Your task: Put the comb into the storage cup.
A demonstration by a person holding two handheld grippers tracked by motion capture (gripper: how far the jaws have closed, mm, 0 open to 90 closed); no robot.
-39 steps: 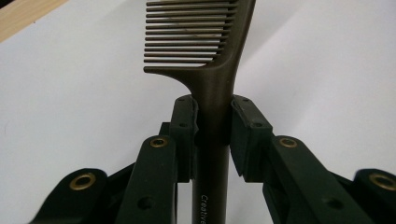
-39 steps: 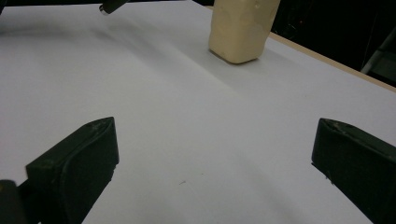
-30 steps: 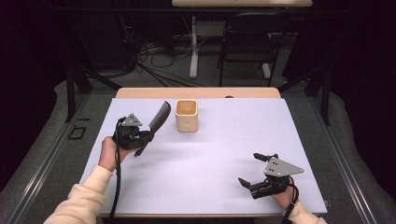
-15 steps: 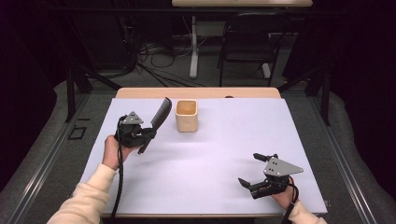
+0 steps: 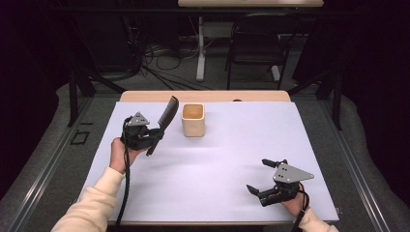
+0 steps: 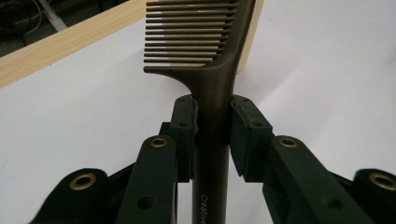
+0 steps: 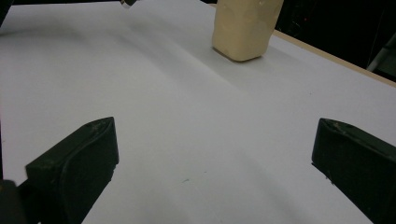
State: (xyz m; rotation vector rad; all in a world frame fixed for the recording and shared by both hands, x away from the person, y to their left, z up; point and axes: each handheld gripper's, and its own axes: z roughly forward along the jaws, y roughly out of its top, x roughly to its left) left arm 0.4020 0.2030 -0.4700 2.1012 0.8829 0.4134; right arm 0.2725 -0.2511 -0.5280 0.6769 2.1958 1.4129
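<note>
Comb (image 6: 212, 56), dark smooth plastic, fine straight teeth, upper centre | left tongs (image 6: 212, 135) clamp its handle; printed lettering readable here | high view: comb (image 5: 168, 112) beside square beige cup (image 5: 193, 120) on white worktop (image 5: 251, 145) | right tongs (image 5: 265, 176) spread wide, lower right.

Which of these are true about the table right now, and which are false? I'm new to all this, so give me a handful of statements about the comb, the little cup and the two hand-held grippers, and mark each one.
1. The left gripper is clamped on the handle of a dark comb. True.
2. The comb already stands inside the beige cup. False: it is held in the air to the left of the cup, teeth end up.
3. The right gripper holds a second comb. False: its jaws stand wide open with nothing between them.
4. The cup stands upright on the white table. True.
5. The right gripper touches the cup. False: it sits well apart, near the table's front right edge.
</note>
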